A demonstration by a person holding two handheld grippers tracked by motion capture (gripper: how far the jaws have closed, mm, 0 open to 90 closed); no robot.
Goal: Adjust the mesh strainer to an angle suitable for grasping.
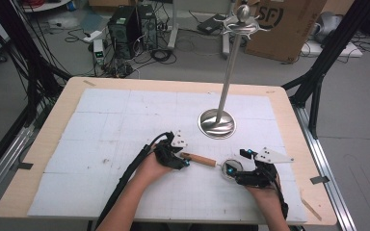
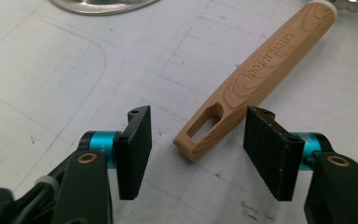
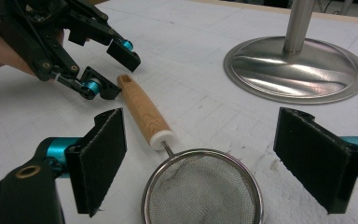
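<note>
a: what can you read on the strainer [image 1: 224,166] handle?

b: in your left gripper view, the wooden handle [image 2: 256,77] runs from the lower middle to the upper right of the frame, and "kitchen tool" is burned into the grain. it's pale wood, rounded, with a slotted hanging hole at the near end and a white collar at the far end.

a: and your left gripper [image 2: 196,149]?

b: released. its ribbed black pads stand apart, and the slotted end lies between them, with a gap on each side.

a: further right?

b: in your right gripper view the round wire-mesh bowl [image 3: 203,191] with its steel rim lies at the bottom centre, on the white gridded mat [image 3: 205,93]. your right gripper [image 3: 205,163] is released too, jaws wide on either side of the bowl, not touching. the polished steel stand [image 3: 296,70] sits upper right.
</note>
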